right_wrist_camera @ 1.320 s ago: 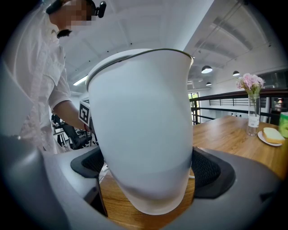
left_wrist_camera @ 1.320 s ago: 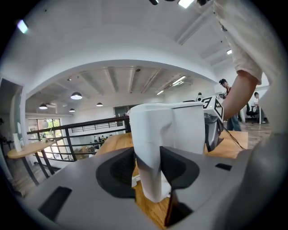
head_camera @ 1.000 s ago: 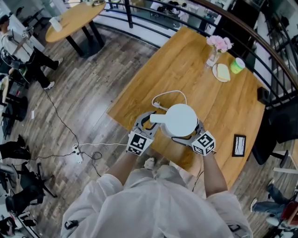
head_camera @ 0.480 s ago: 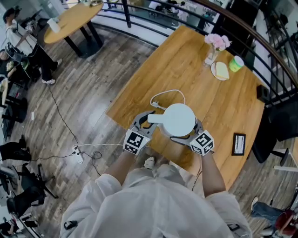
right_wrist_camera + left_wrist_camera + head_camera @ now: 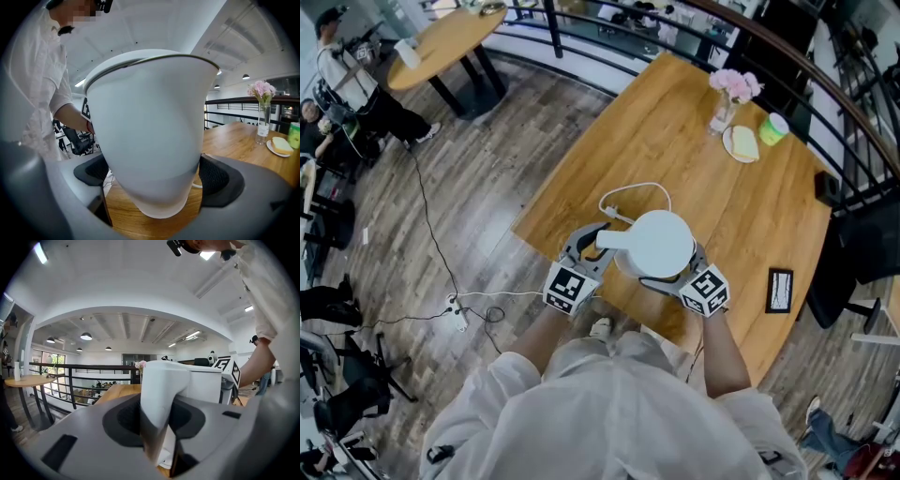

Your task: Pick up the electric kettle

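The white electric kettle [image 5: 658, 241] is over the near edge of the wooden table [image 5: 675, 141]. My left gripper [image 5: 598, 238] is shut on its handle [image 5: 158, 394], which stands between the dark pads [image 5: 125, 419]. Those jaws have just been opening a little, with the handle still between them. From the right, my right gripper [image 5: 672, 264] is shut around the kettle's round body [image 5: 150, 131], which fills the right gripper view. Whether the kettle's base touches the table I cannot tell.
A white cable [image 5: 637, 191] loops on the table behind the kettle. Farther back stand a vase of pink flowers [image 5: 727, 98], a plate with bread [image 5: 744, 145] and a green cup [image 5: 778, 129]. A phone [image 5: 780, 291] lies at the right. A railing runs behind.
My left gripper's marker cube has shifted slightly left along the table edge. The kettle and my right gripper have stayed put. A person at the far left has moved.
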Tool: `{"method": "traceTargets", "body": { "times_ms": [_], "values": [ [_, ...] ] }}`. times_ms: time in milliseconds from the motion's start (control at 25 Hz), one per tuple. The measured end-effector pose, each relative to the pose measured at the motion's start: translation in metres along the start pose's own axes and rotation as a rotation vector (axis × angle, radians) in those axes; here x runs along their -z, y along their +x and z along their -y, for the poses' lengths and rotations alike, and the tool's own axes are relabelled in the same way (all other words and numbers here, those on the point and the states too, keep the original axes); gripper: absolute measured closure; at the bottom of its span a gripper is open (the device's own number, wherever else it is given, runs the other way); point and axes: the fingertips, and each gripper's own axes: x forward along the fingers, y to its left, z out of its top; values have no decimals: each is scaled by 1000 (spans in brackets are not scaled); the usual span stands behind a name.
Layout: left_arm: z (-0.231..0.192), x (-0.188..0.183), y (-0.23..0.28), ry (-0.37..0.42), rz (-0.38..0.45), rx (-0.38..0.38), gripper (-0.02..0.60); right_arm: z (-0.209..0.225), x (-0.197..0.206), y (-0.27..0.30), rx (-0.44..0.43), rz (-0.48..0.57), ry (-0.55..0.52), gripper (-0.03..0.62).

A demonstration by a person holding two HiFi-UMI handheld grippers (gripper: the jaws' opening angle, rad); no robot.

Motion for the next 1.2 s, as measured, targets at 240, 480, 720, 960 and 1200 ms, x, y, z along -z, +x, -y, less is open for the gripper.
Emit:
{"method": "traceTargets", "body": {
  "times_ms": [240, 480, 720, 960, 1200],
  "values": [
    [-2, -22, -10, -39, 33, -2, 465, -8, -26, -9, 12, 27, -26, 19],
    [-2, -55, -20, -75, 90, -14, 463, -17, -61, -26, 30, 81, -56, 19],
    [4, -82, -26, -89, 113, -1, 463, -25, -86, -43, 43, 132, -82, 19],
    [8, -107, -35, -96, 111, 3, 463, -35, -110, -57, 43, 195, -85, 19],
    [10, -124, -42, -113, 120, 4, 462, -43, -128, -66, 42, 236, -96, 19]
  ]
}}
